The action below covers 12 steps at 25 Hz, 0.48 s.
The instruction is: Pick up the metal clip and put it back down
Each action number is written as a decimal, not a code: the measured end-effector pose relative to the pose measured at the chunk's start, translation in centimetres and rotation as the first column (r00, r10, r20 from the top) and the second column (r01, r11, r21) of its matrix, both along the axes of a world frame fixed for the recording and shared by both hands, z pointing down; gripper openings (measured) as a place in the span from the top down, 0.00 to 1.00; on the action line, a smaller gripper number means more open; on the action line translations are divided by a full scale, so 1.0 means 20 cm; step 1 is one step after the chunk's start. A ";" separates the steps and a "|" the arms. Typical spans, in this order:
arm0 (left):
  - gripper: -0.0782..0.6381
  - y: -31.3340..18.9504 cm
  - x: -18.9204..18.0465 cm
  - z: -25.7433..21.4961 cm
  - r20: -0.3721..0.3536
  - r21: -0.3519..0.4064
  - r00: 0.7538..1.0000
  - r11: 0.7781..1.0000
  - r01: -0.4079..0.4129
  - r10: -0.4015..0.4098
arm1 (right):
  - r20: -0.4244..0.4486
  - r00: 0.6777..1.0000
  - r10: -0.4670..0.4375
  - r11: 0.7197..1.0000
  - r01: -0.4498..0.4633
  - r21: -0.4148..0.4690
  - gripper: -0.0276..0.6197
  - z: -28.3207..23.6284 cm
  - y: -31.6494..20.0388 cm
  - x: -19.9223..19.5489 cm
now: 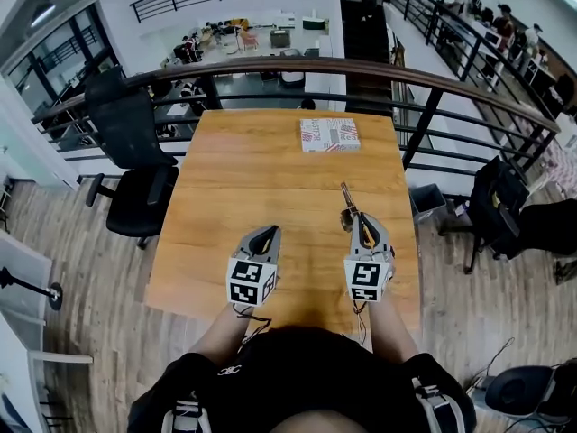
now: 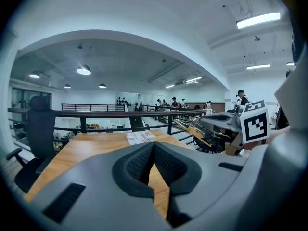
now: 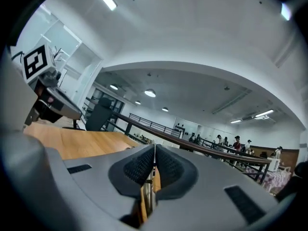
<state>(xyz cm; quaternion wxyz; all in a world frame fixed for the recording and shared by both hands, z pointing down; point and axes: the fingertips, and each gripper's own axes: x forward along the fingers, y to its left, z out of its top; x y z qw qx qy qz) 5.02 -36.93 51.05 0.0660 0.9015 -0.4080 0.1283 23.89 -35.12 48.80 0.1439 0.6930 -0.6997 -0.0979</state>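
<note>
Metal clip [image 1: 346, 202] was clamped between the closed jaws of the right gripper [image 1: 360, 224], projecting forward from them over the wooden table [image 1: 243, 161]. The left gripper [image 1: 267, 234] was held alongside, jaws together with nothing between them. A printed packet [image 1: 329, 134] lay near the table's far edge.

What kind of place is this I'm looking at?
Most likely an open-plan office, up on a mezzanine. The wooden table sits against a railing overlooking a furnished lower floor. An office chair stands beside it, and people gather along the right.
</note>
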 end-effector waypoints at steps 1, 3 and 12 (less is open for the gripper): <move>0.87 0.00 -0.02 0.00 0.001 -0.001 1.000 1.000 0.009 -0.009 | -0.008 1.000 0.001 1.000 -0.001 -0.012 0.92 0.04 -0.02 -0.01; 0.87 0.00 -0.05 0.01 0.003 -0.003 1.000 1.000 0.027 -0.027 | -0.021 1.000 0.007 1.000 -0.007 -0.030 0.92 0.11 -0.05 -0.01; 0.87 0.02 -0.23 0.01 0.007 -0.006 0.993 0.993 0.118 -0.118 | -0.080 0.997 0.005 0.990 -0.016 -0.139 0.92 0.44 -0.16 -0.06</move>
